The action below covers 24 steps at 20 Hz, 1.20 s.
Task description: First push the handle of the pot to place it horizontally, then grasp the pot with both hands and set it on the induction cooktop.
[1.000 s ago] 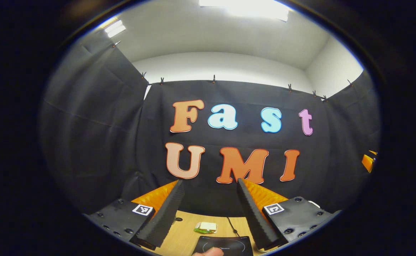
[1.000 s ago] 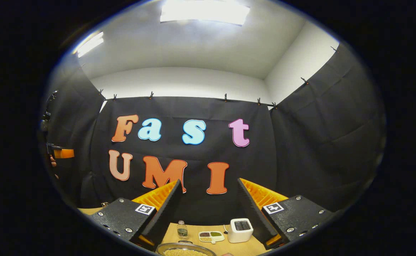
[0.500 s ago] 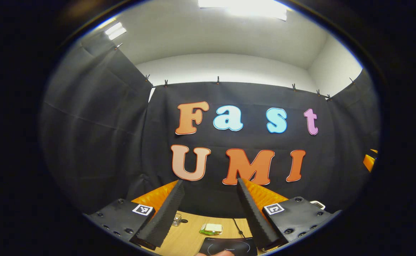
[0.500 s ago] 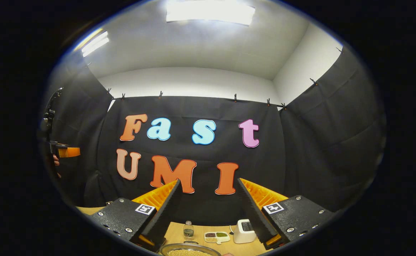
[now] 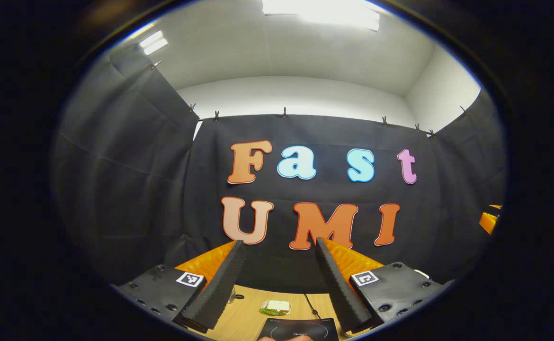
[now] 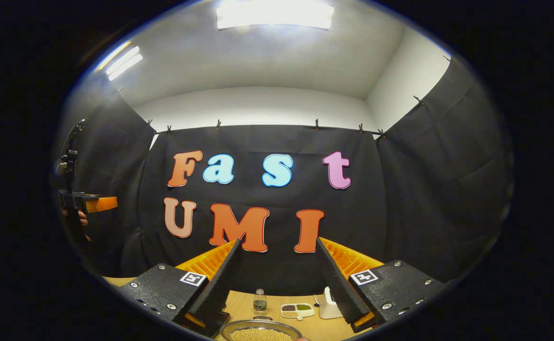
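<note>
Here both grippers' fingers stand apart, the left gripper (image 5: 277,284) above the cooktop (image 5: 299,328); the right gripper (image 6: 277,284) seemingly above the pot (image 6: 260,332).

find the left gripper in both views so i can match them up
Left gripper view: the left gripper is the camera's own, its two open fingers rising from the bottom centre.
Right gripper view: it sits at the far left edge, about mid-height, held by a hand.
Shared landmark: the wooden table along the bottom of both views, below the black cloth wall.
</note>
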Each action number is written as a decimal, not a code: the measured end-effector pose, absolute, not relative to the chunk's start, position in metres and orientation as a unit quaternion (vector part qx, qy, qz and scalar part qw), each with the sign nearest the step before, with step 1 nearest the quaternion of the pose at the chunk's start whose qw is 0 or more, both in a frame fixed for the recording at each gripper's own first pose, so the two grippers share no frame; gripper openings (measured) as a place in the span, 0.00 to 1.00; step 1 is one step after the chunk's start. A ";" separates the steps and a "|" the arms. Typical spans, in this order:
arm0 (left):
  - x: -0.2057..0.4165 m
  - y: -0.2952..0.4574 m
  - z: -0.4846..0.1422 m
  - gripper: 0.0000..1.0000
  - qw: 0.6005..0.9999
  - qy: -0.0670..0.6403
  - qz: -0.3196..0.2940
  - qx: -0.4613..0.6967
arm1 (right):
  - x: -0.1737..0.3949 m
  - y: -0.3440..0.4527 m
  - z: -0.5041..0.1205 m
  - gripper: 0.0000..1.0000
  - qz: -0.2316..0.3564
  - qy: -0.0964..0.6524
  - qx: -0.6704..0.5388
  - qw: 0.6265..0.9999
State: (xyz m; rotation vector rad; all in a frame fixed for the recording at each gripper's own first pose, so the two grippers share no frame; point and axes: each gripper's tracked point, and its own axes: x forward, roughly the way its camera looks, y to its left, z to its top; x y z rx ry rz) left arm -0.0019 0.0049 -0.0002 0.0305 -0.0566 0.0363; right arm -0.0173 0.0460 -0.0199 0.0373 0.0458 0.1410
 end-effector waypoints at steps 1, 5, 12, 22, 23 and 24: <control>-0.003 0.004 -0.002 0.98 0.999 -0.028 0.019 0.017 | -0.019 0.047 -0.025 0.95 0.073 0.027 0.020 0.997; -0.005 0.003 -0.001 0.98 0.999 -0.039 0.023 0.018 | -0.030 0.059 -0.065 0.95 0.095 0.068 0.019 0.993; -0.004 0.003 -0.013 0.97 0.999 -0.033 0.029 0.027 | -0.048 0.079 -0.168 0.95 0.129 0.201 0.014 0.971; 0.002 0.010 -0.042 0.97 0.998 0.000 0.045 0.045 | -0.117 0.142 -0.351 0.87 0.202 0.476 0.025 0.856; 0.003 0.014 -0.043 0.97 0.998 0.002 0.049 0.047 | -0.124 0.145 -0.361 0.83 0.204 0.495 0.027 0.844; 0.003 0.018 -0.043 0.98 0.997 0.002 0.053 0.048 | -0.129 0.146 -0.371 0.78 0.204 0.511 0.027 0.834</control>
